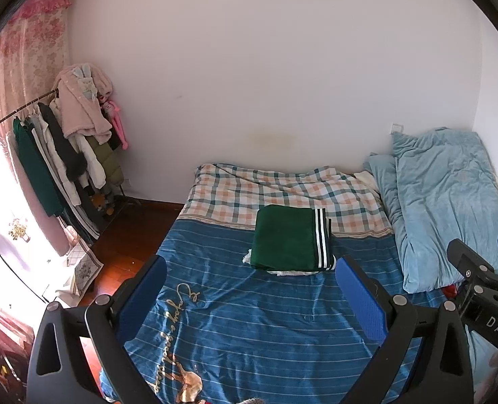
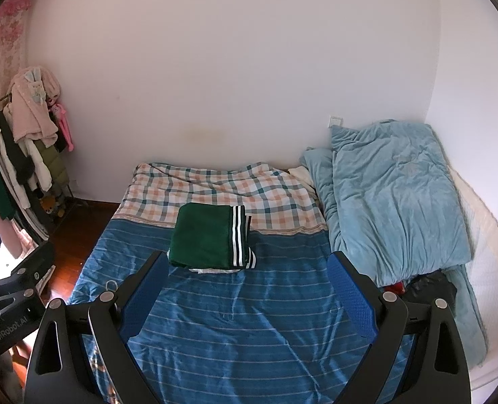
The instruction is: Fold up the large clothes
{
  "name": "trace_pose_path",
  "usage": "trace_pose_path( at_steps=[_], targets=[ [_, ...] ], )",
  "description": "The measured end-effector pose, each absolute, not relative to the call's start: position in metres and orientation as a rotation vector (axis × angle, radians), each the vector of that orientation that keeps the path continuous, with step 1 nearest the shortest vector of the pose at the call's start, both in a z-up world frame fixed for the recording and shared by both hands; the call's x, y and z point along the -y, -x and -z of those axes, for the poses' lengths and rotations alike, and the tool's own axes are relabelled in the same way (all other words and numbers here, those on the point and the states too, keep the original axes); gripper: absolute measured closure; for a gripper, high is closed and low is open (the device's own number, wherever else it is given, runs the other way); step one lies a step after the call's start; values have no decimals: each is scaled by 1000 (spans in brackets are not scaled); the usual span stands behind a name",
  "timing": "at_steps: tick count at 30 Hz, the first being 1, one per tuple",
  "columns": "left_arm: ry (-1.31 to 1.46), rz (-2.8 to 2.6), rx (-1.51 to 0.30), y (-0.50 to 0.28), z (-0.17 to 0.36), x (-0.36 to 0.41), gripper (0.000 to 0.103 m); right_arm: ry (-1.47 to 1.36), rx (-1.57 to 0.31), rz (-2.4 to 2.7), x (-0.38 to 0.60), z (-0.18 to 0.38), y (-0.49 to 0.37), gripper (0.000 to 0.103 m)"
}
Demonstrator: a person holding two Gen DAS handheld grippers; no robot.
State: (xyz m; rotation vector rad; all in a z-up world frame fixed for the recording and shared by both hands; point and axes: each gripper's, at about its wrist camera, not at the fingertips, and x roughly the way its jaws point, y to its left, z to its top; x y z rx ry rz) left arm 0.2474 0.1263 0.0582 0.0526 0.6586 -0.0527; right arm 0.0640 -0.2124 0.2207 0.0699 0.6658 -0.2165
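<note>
A dark green garment (image 1: pixel 284 237) with black-and-white striped trim lies folded into a neat rectangle on the bed, with a bit of white cloth showing under its near edge. The right wrist view shows the same green garment (image 2: pixel 205 235) near the middle of the bed. My left gripper (image 1: pixel 249 276) hovers open above the blue striped sheet, short of the garment, with nothing between its blue pads. My right gripper (image 2: pixel 247 271) is likewise open and empty, just in front of the garment. The right gripper's body (image 1: pixel 477 276) shows at the right edge of the left wrist view.
The bed carries a blue striped sheet (image 2: pixel 249 320) and a checked sheet (image 2: pixel 215 185) at the far end. A light blue quilt (image 2: pixel 393 195) is heaped along the right side by the wall. A clothes rack (image 1: pixel 60 155) with hanging clothes stands at the left over a wooden floor.
</note>
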Motion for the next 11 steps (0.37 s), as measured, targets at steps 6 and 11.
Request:
trace_pose_path(
  at_steps=[6,11],
  targets=[
    [-53,51,-662,-248,-57,-127,1,-70,-667,214,211,-221,-66,7],
    [-50,45,-649,-244,-55,-126,1,-69,-667,206,208,-224,-68,7]
  ],
)
